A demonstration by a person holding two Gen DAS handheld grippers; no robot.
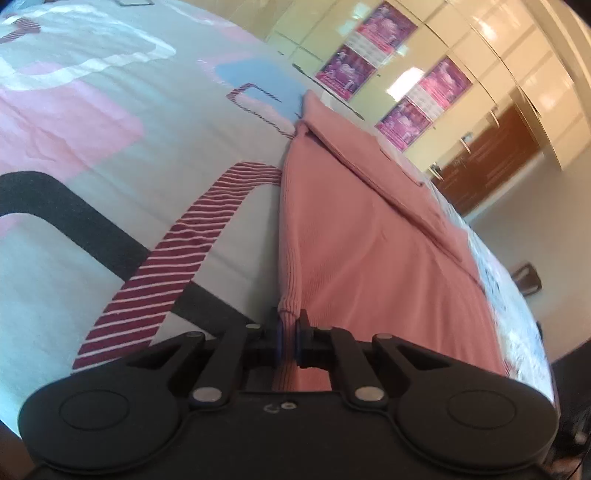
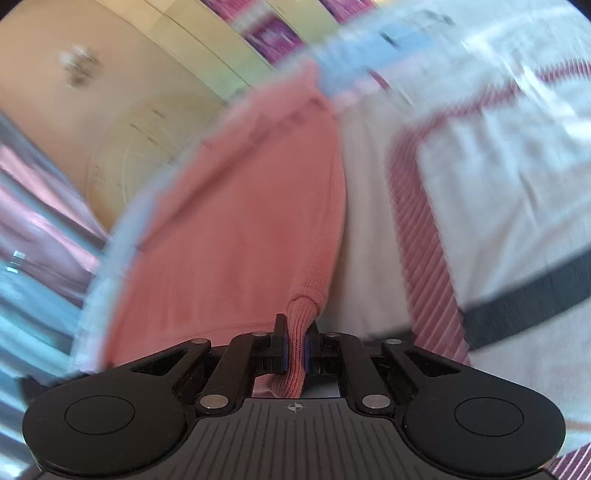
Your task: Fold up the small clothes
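Left wrist view: the left gripper [image 1: 287, 334] is pinched tight on a bunched corner of one pink garment [image 1: 362, 236], cloth squeezed between the blue pads with no gap to spare; the garment lies on a patterned bedsheet [image 1: 122, 155] and runs from the jaws toward 1 o'clock, its left edge a straight ribbed fold heading to 12 o'clock, a folded flap lying across its far part; bare sheet spreads wide from 9 to 12 o'clock; toward 3 o'clock the bed edge falls close beside the garment, with pale floor [image 1: 524, 229] beyond it; four purple posters [image 1: 386, 27] hang on the cream cupboards [image 1: 491, 55] at 1 o'clock.

Right wrist view, much blurred: the right gripper [image 2: 295, 345] is likewise clamped hard on another ribbed corner of the garment [image 2: 229, 236], the cloth filling the narrow slot between its pads; the garment spreads from the jaws toward 11 o'clock, its right edge curving to 12 o'clock; open sheet [image 2: 498, 192] lies from 1 to 3 o'clock; the bed edge runs close along the garment's left side, floor [image 2: 129, 155] beyond at 10 o'clock.

Count: one garment, two grippers, both gripping it.
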